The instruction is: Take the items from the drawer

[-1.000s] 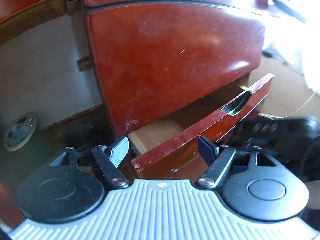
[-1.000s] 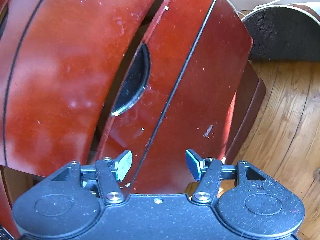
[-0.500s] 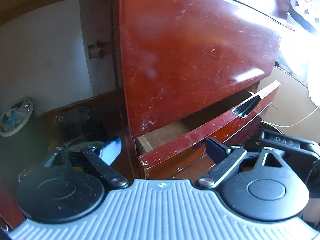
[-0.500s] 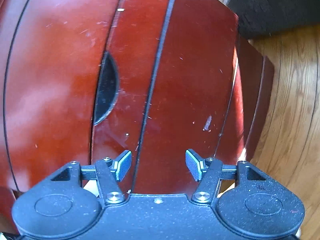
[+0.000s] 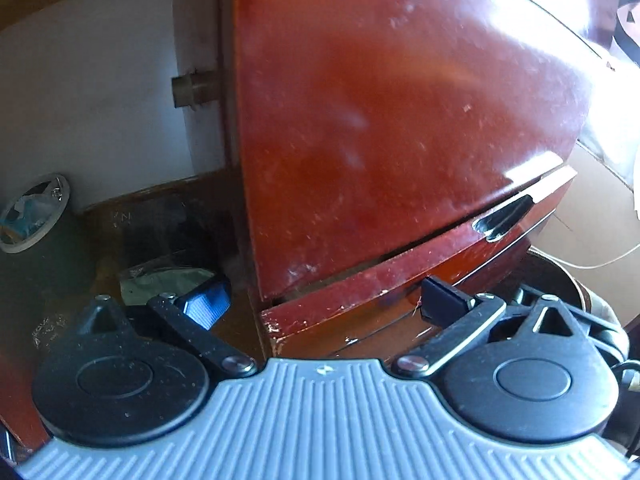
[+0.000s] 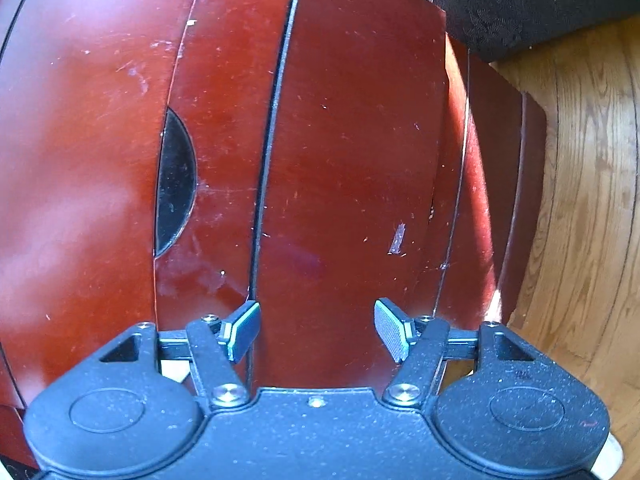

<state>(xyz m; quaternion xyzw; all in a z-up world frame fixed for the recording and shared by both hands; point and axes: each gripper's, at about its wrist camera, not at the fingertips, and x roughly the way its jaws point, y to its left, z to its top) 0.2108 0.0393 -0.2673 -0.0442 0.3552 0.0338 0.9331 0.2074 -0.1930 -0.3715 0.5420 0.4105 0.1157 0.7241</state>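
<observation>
Only from the left gripper (image 5: 324, 300): drawer (image 5: 400, 280) slightly ajar.

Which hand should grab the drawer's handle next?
Probably the right gripper: it faces the drawer front squarely, handle notch close by. The left gripper sits at the drawer's corner, farther from the notch.

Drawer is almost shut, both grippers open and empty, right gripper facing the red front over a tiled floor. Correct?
Not tiled: the right wrist view shows a wood plank floor. The rest holds: the drawer is nearly shut, and the left gripper and right gripper are open and empty.
</observation>
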